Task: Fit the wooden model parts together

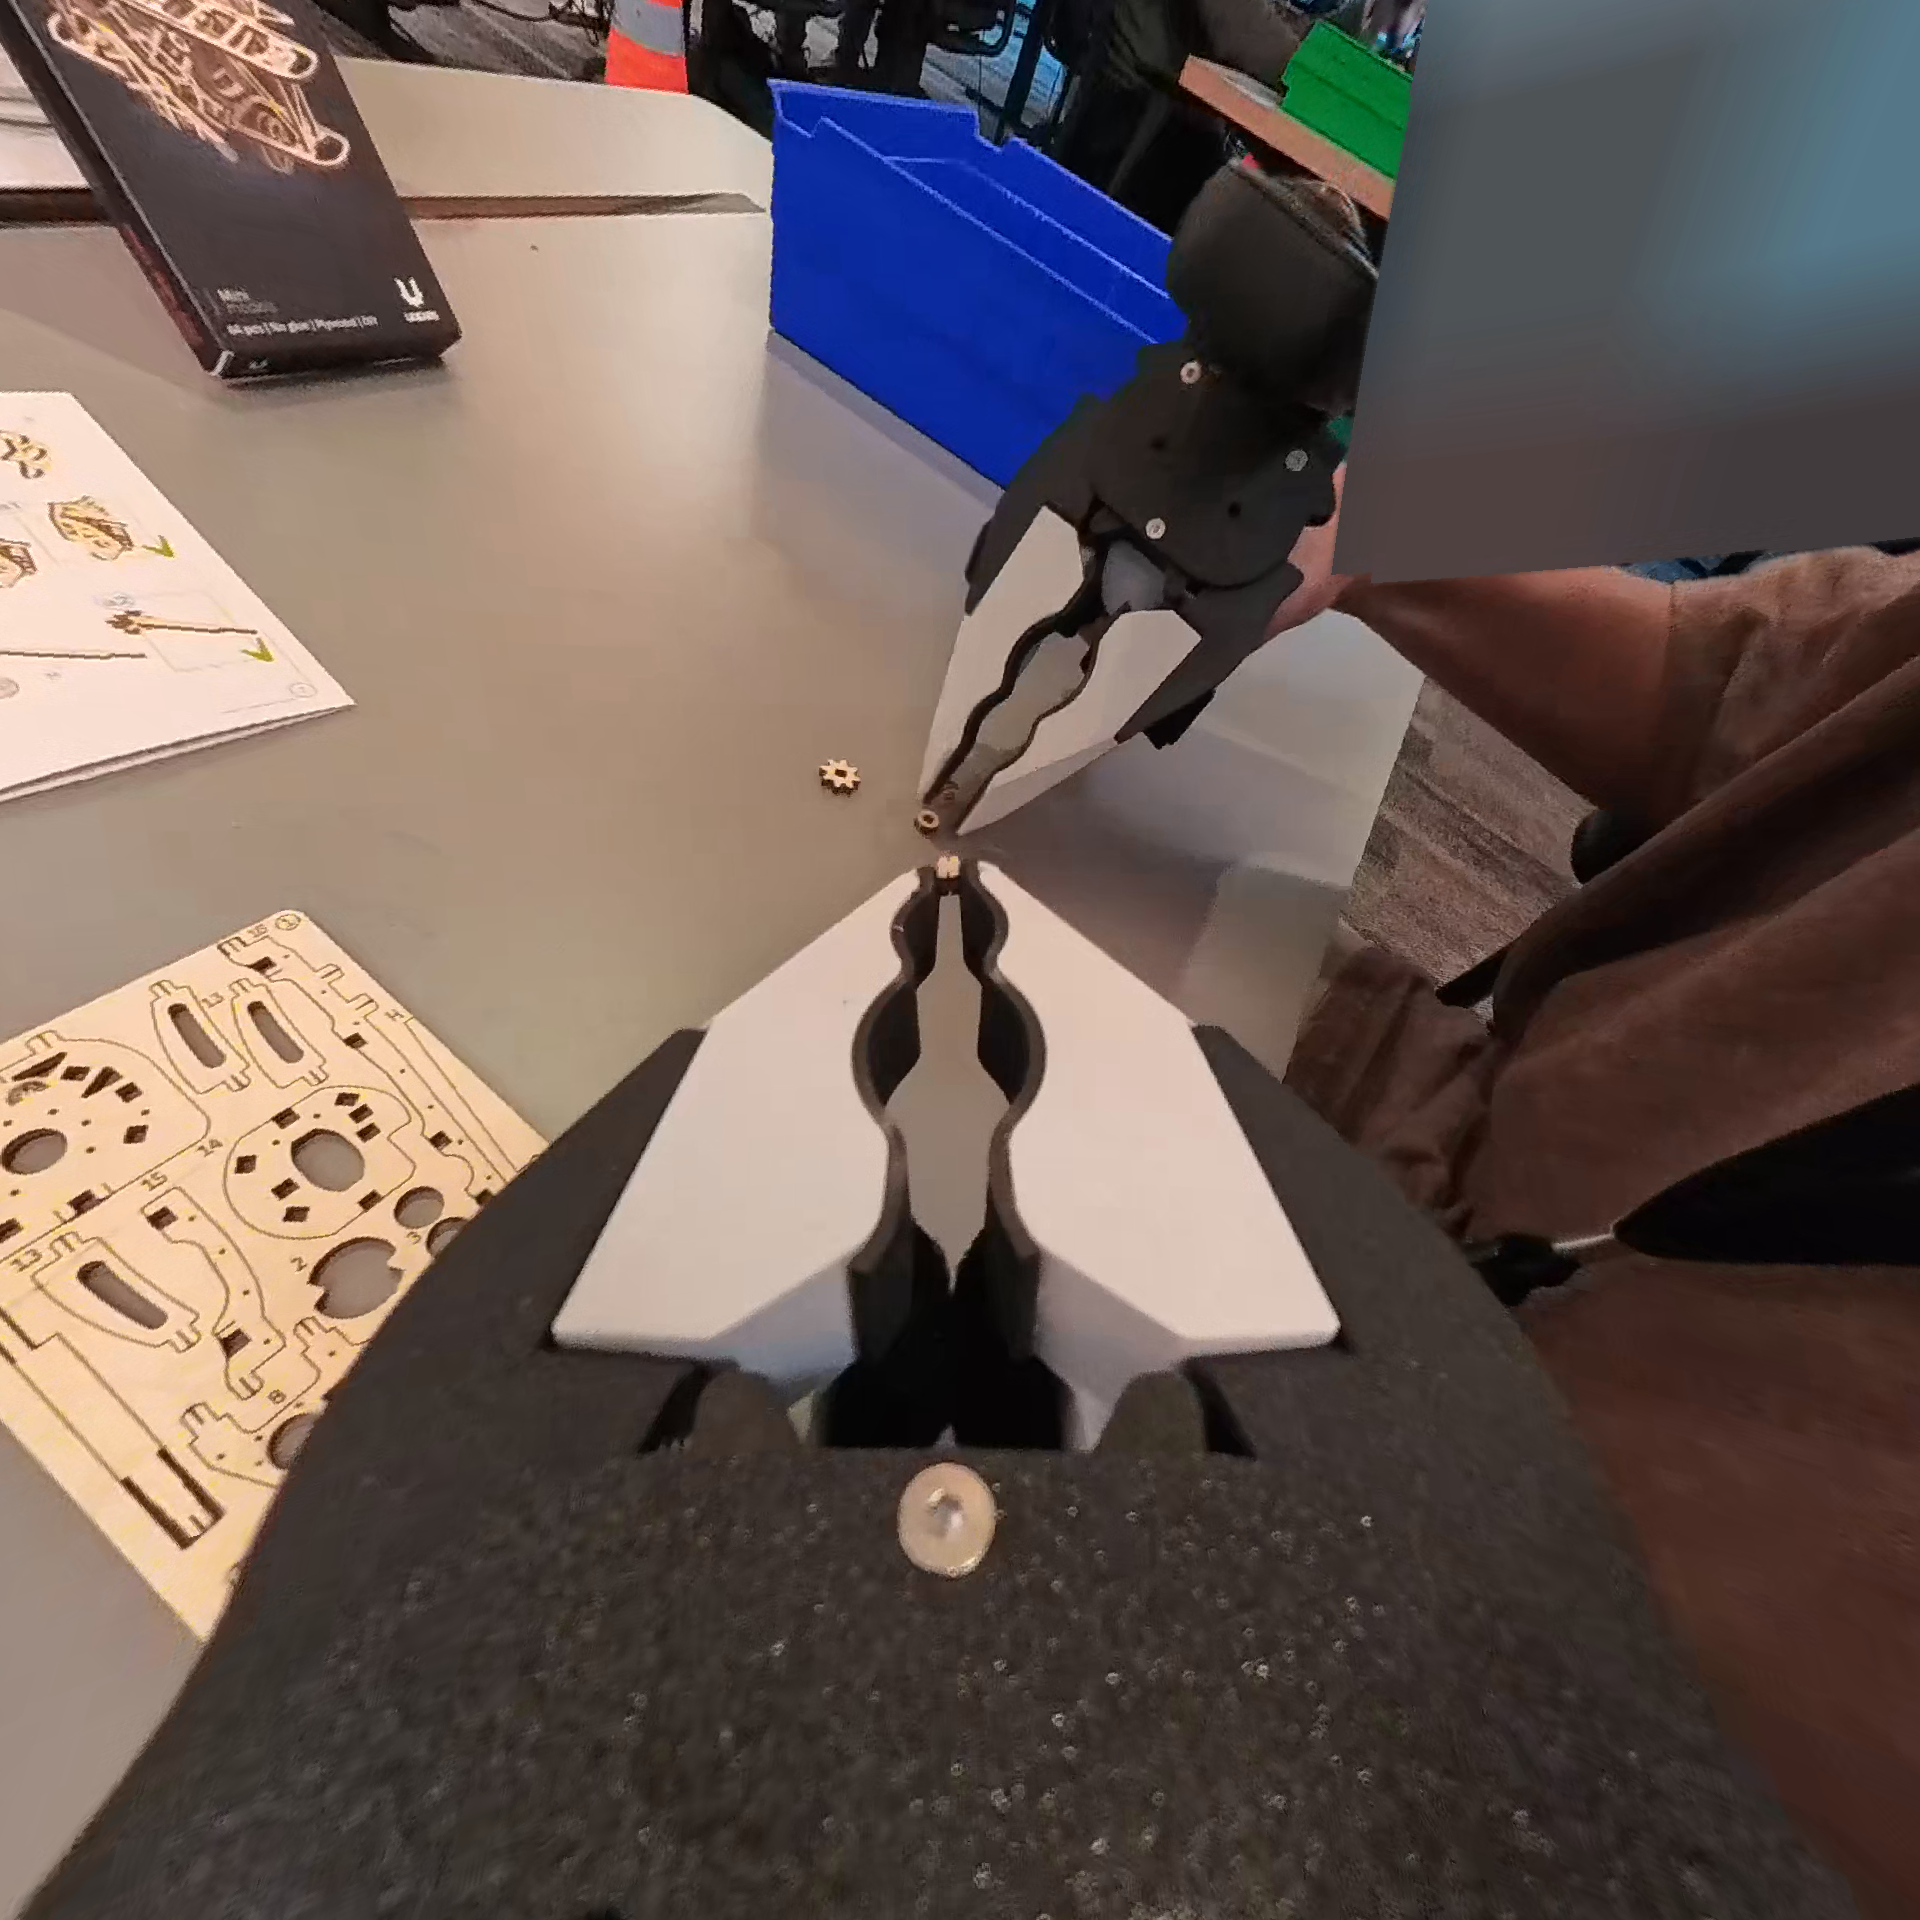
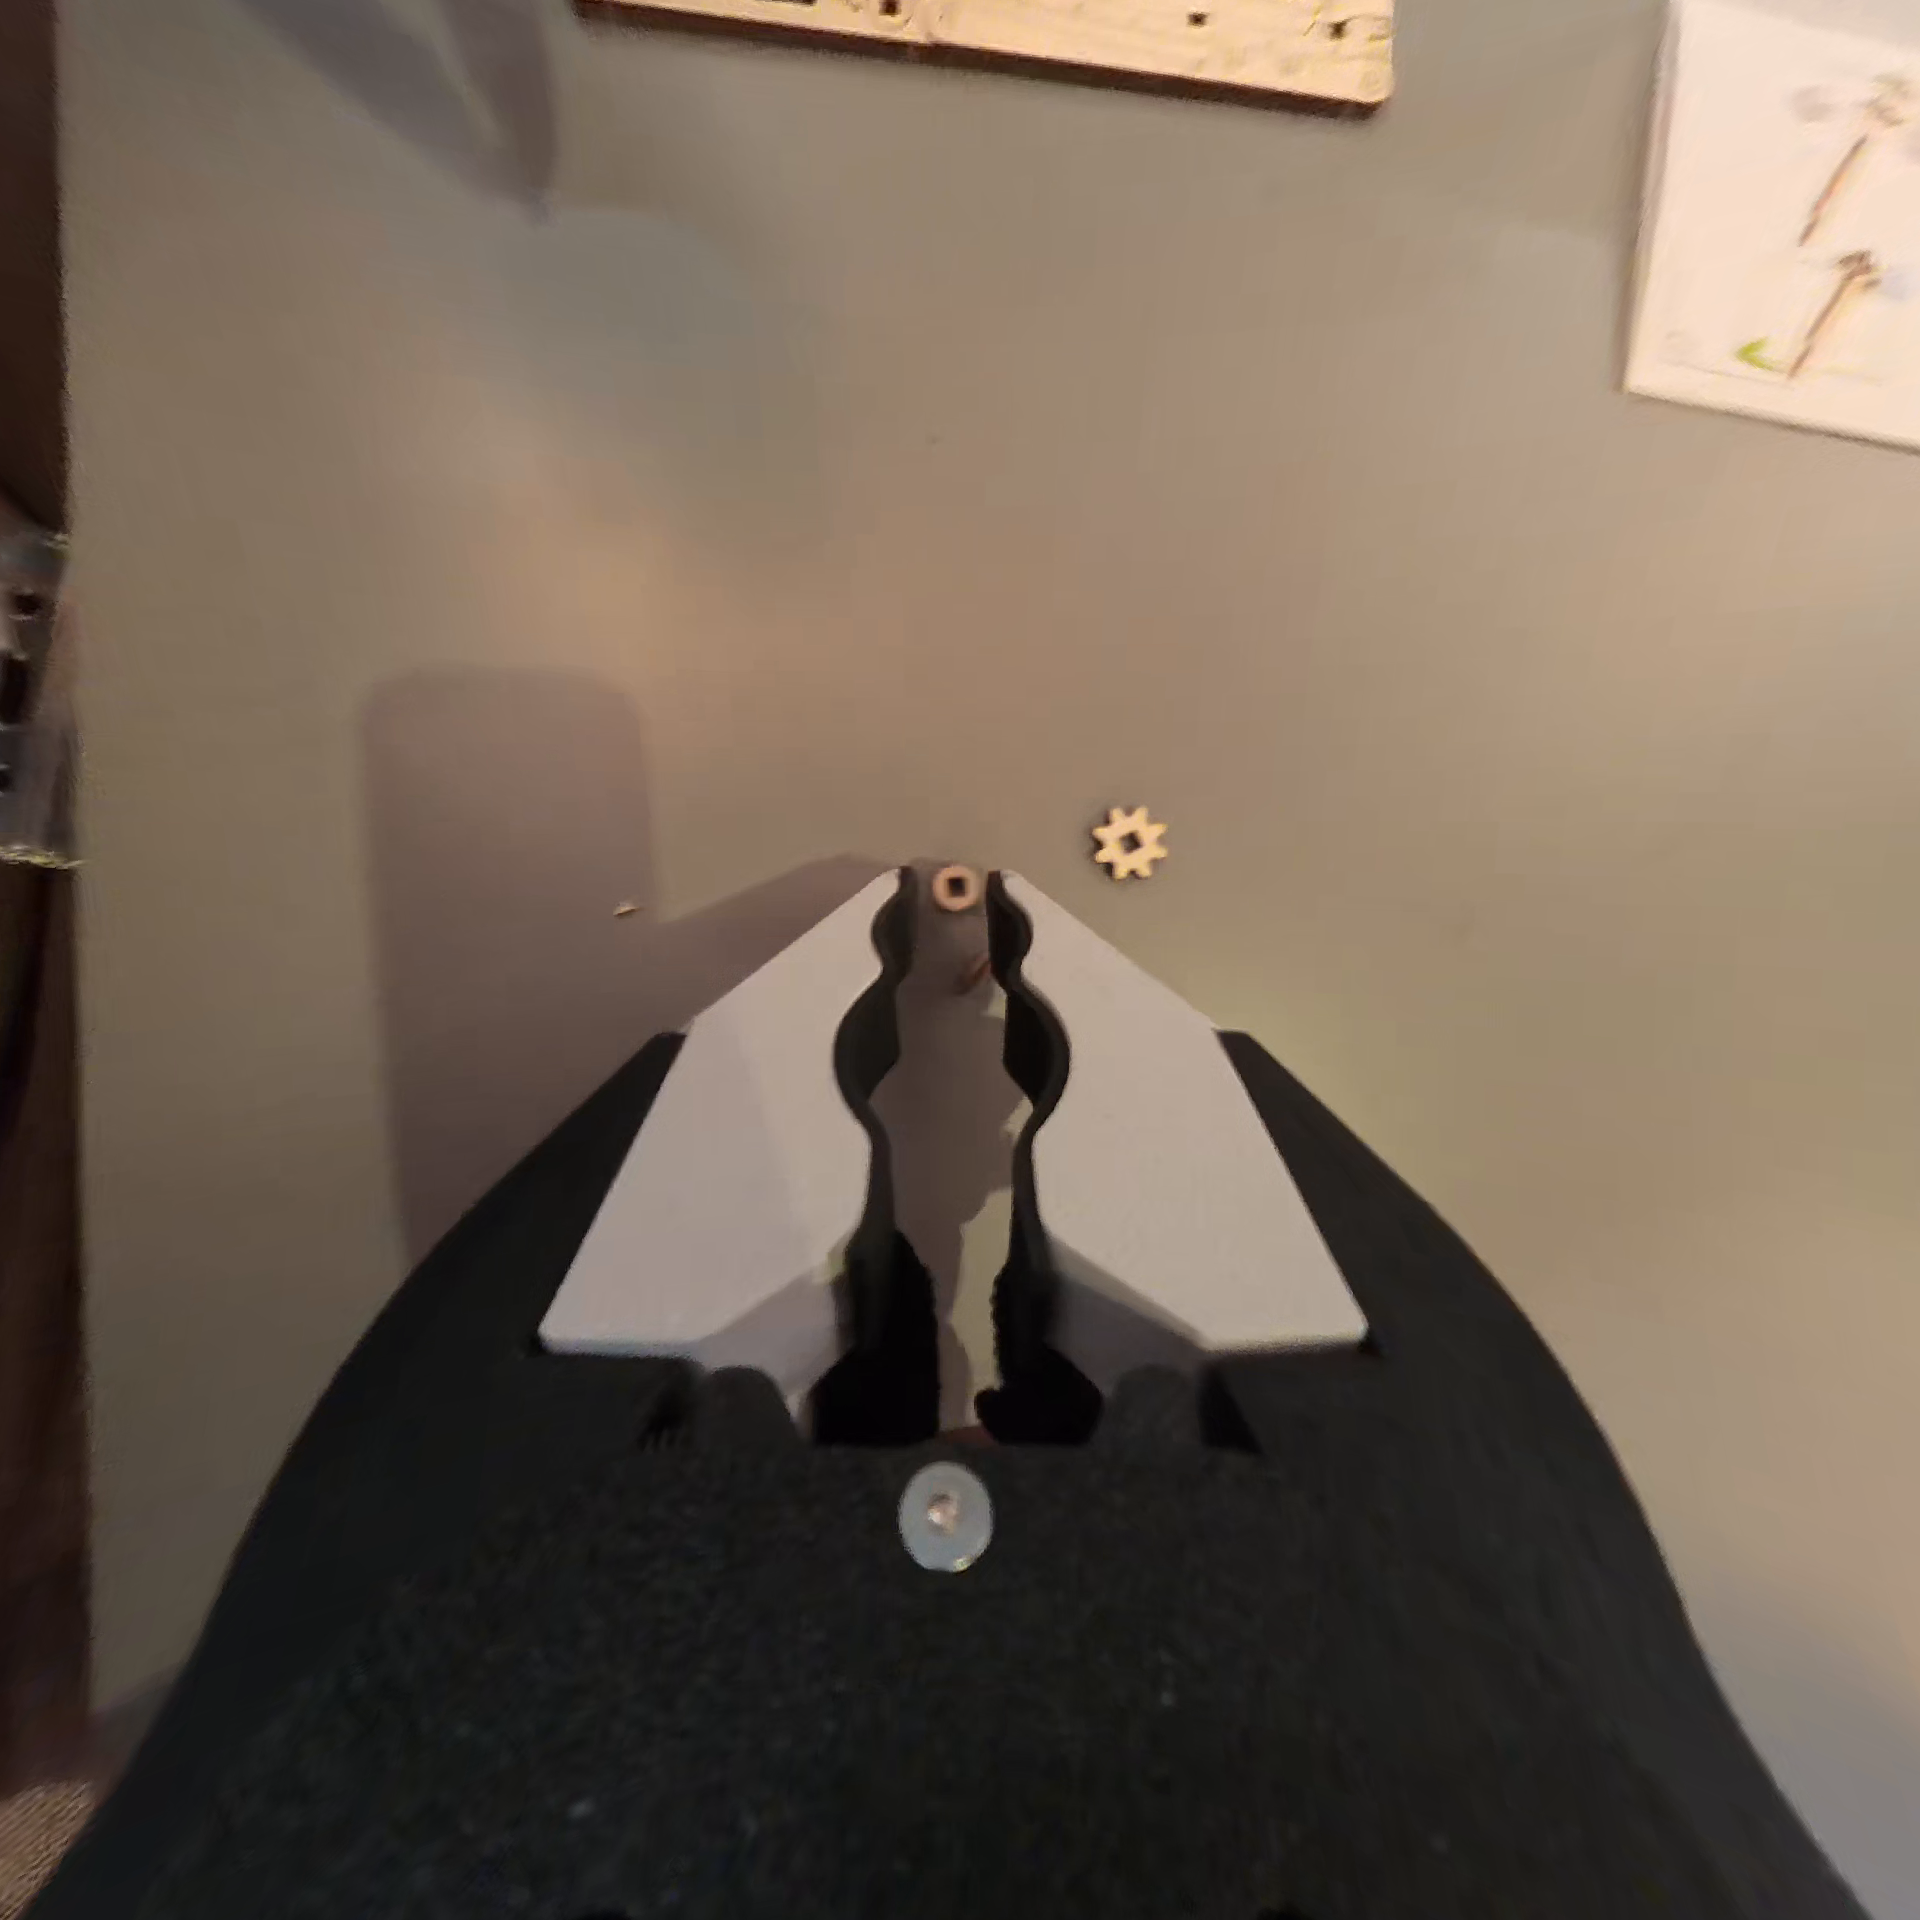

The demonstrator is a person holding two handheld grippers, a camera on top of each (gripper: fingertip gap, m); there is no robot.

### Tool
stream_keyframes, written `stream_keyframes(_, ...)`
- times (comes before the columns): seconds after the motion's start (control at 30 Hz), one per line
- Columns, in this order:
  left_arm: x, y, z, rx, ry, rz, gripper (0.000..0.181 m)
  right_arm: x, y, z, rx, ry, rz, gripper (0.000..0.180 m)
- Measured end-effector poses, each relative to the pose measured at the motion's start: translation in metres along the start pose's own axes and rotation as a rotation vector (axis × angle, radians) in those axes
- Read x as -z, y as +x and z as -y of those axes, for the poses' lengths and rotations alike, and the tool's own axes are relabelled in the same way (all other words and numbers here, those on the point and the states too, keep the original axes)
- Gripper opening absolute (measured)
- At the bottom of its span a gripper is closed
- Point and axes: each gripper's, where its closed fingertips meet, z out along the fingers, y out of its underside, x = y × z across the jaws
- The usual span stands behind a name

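Wooden ring is pinched at the right gripper tips; left gripper pinches a small peg. Gear lies just left on the table.

Both grippers are the same build: the left gripper has a chunky black body with a grainy, speckled 3D-printed texture and one silver screw dead centre near the front. Out of that come two light grey wedge-shaped fingers tapering to a point, lined inside with wavy black pads. The right gripper looks identical up close, same silver screw. Seen from the left wrist view, its black housing has several small silver screws and a rounded black top. The person wears a brown sleeve.
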Motion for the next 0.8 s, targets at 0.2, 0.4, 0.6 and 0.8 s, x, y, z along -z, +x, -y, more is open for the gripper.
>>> stream_keyframes(0.2, -0.003, 0.0, -0.002, -0.007, -0.013, 0.0, 0.002, -0.006, 0.0, -0.003, 0.018, -0.014, 0.035, 0.008)
stream_keyframes(0.4, -0.003, 0.008, 0.013, 0.041, 0.075, -0.066, 0.001, 0.016, 0.001, 0.031, -0.14, 0.203, 0.012, 0.008)
stream_keyframes(0.6, 0.005, 0.029, 0.054, 0.143, 0.305, -0.193, 0.001, 0.107, -0.012, 0.123, -0.815, 1.128, 0.462, 0.007)
stream_keyframes(0.8, 0.002, 0.044, 0.068, 0.221, 0.376, -0.23, 0.001, 0.113, -0.02, 0.128, -0.938, 1.327, 0.568, 0.006)
